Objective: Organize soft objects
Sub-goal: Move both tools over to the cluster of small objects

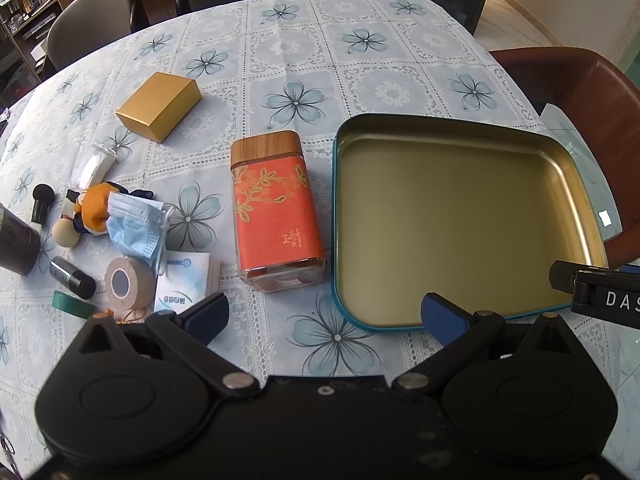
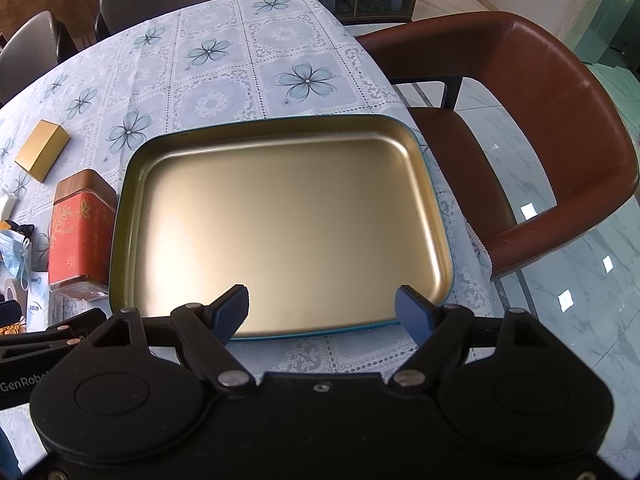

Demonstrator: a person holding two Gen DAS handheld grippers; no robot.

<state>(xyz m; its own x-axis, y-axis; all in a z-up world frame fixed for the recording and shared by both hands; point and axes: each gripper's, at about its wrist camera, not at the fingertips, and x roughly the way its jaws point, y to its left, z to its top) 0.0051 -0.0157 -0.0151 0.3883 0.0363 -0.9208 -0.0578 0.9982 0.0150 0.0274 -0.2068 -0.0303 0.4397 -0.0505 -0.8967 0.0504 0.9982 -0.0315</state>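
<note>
A pile of small things lies at the table's left: a blue face mask [image 1: 136, 224], an orange plush toy [image 1: 94, 210], white cotton pads [image 1: 94, 166], a beige tape roll [image 1: 128, 282] and a wipes packet [image 1: 184, 284]. An empty teal tin tray with a gold inside [image 1: 460, 224] sits at the right; it fills the right wrist view [image 2: 280, 220]. My left gripper [image 1: 324, 318] is open and empty above the near table edge. My right gripper [image 2: 322, 314] is open and empty over the tray's near rim.
A red jar with a wooden lid [image 1: 276, 208] lies beside the tray's left wall. A gold box [image 1: 160, 106] sits farther back. Black cylinders [image 1: 72, 278] and green tape [image 1: 72, 304] lie at the near left. A brown chair [image 2: 520, 128] stands right of the table.
</note>
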